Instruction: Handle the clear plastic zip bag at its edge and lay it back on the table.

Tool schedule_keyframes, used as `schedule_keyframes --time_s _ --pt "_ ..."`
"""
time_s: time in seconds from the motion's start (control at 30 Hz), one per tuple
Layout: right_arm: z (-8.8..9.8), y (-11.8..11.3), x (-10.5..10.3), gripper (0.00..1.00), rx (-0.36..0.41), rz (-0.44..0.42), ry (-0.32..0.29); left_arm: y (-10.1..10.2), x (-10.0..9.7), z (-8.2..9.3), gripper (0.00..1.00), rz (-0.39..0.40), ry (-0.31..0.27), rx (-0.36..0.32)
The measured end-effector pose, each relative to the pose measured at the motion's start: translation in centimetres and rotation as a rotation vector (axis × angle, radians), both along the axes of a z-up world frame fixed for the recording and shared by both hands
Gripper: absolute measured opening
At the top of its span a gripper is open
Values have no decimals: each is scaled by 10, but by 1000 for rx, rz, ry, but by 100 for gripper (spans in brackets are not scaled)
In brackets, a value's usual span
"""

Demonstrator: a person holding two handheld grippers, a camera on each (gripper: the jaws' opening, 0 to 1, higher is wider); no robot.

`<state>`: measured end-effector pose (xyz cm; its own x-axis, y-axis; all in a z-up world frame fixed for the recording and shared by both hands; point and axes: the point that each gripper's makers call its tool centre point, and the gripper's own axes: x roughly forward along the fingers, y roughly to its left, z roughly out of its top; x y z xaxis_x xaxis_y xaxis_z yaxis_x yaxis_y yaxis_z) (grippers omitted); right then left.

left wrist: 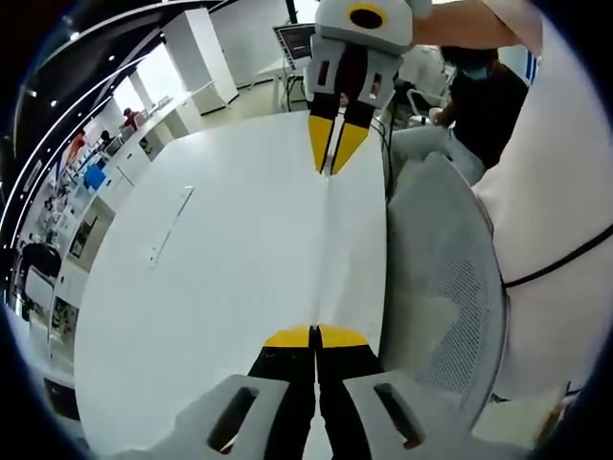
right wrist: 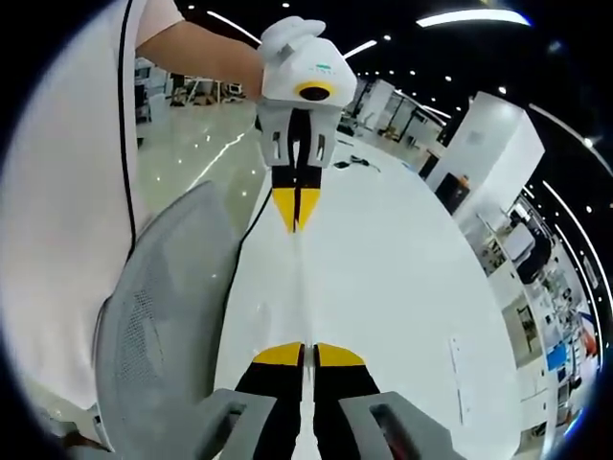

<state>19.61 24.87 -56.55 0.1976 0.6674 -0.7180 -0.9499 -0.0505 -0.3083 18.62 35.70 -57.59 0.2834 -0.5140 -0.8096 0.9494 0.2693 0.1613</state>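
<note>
White table, mesh chair beside, bright open lab

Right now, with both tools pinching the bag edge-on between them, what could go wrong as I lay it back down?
1. The clear zip bag is stretched taut between the left tool and the right tool; pulling apart further could tear it or slip a grip.
2. It hangs near the table edge beside the mesh chair; released there, it might slide off.
</note>
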Motion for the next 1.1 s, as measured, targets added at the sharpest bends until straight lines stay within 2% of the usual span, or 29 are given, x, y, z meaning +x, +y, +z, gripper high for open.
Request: schedule_keyframes --time_s 0.57,1.1 --pt "1 0 1 0 7 -18 0 -2 1 1 0 2 -10 1" --pt "1 -3 4 1 14 -41 24 -3 4 2 0 2 -21 -3"
